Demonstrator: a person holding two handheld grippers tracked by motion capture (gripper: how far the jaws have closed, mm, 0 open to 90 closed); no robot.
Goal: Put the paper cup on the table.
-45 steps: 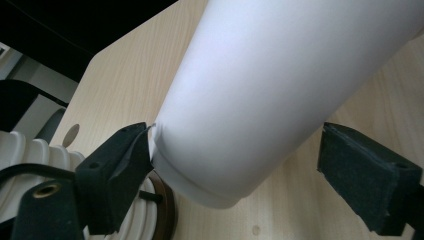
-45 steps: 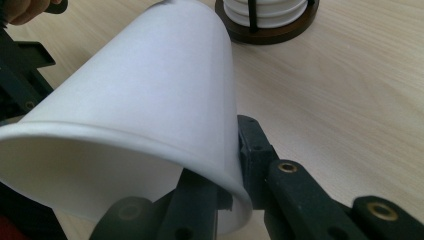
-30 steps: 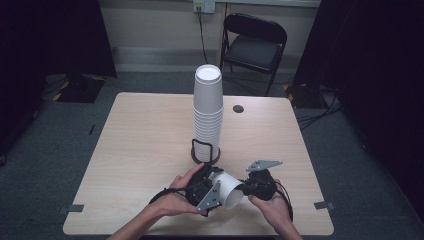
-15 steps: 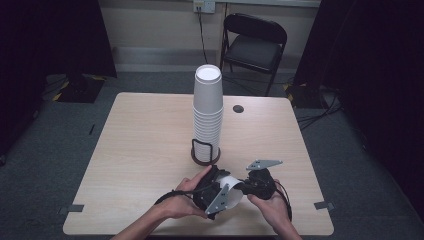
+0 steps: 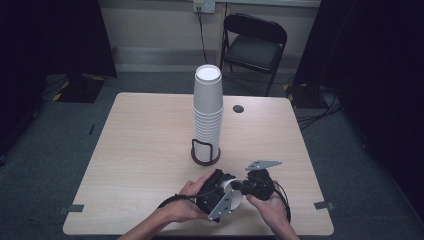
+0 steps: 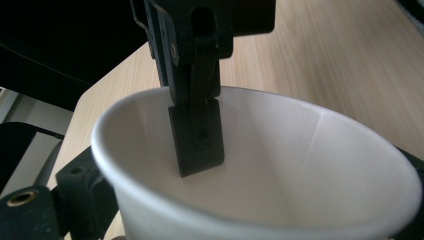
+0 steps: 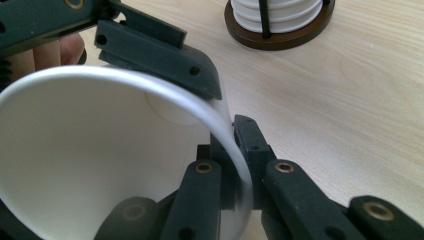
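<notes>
Now, cup (image 5: 231,199): near table edge, held between both grippers.
Right gripper (image 7: 235,165): jaws pinch rim wall.
Left gripper (image 5: 216,194): clamps cup's outside, likely steadying a handover.
Stack (image 5: 208,110): upright in holder (image 5: 205,152).

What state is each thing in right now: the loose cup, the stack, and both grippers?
Loose paper cup: empty, tipped sideways, held off the table by both grippers.
Cup stack: upright in its wire holder, untouched.
Left hand-held gripper: shut on the cup's body.
Right hand-held gripper: shut on the cup's rim.
</notes>
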